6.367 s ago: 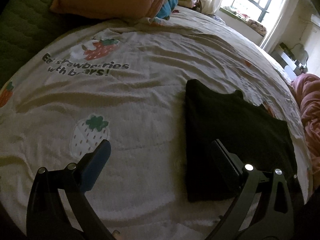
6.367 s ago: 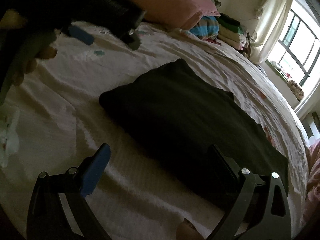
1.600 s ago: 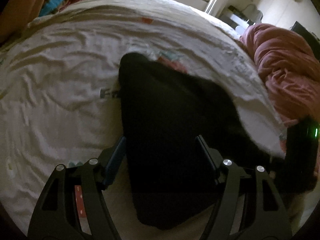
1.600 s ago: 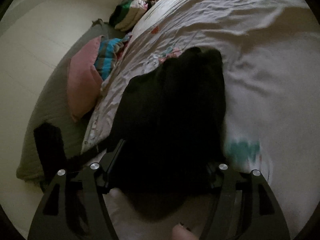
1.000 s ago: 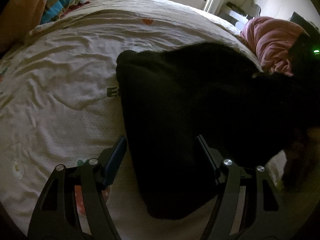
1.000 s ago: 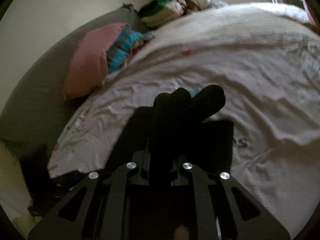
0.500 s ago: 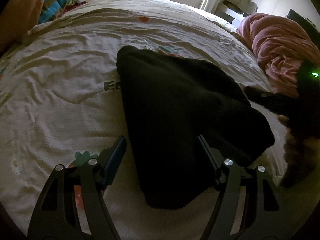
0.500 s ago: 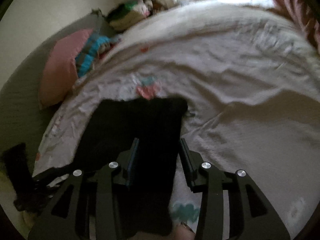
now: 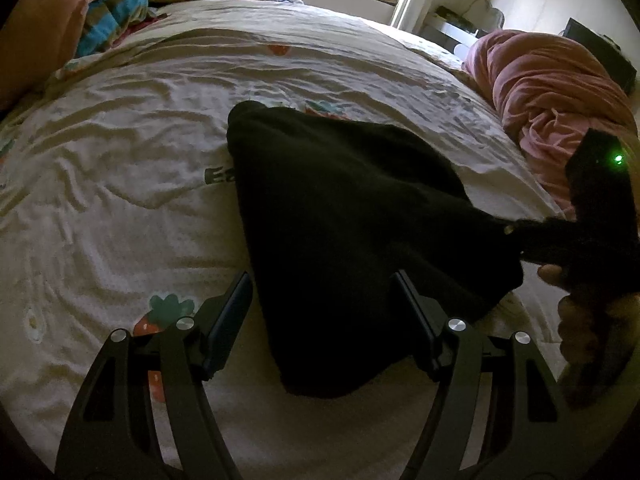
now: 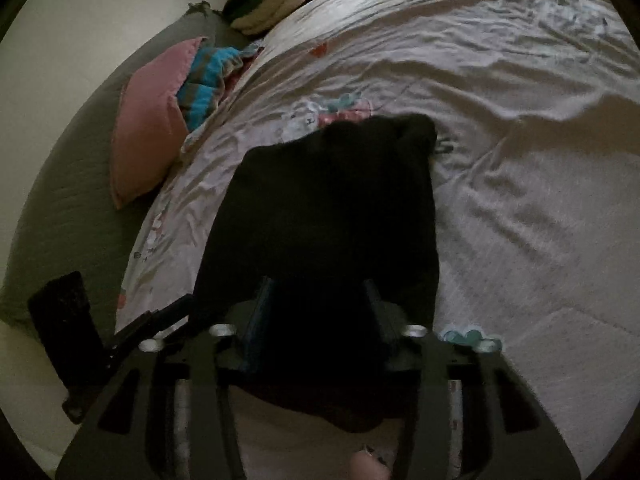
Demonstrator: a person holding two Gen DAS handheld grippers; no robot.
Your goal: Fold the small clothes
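A black garment (image 9: 344, 216) lies folded on a bed (image 9: 120, 184) covered with a pale, wrinkled sheet printed with strawberries and some lettering.

In the left wrist view, the left tongs (image 9: 322, 312) hang low over the near end of the garment. Their jaws stand wide apart, one on each side of the cloth, and do not press on it. One finger has a blue pad (image 9: 230, 320) just beside the garment's left edge.

At the right edge of that view the right tongs (image 9: 516, 236) reach in level with the garment's right corner, held by a hand (image 9: 580, 312). A small green light glows on the black body above them.

In the right wrist view, the right tongs (image 10: 318, 320) sit over the near end of the garment (image 10: 332, 208), with cloth between the jaws. The jaws have just been closing, after springing open a moment before. The picture is too dark here to tell whether the pads press on the cloth.

A pink pillow (image 10: 148, 128) and a striped blue cloth (image 10: 208, 84) lie at the head of the bed. A bunched pink blanket (image 9: 552, 92) sits at the far right side.
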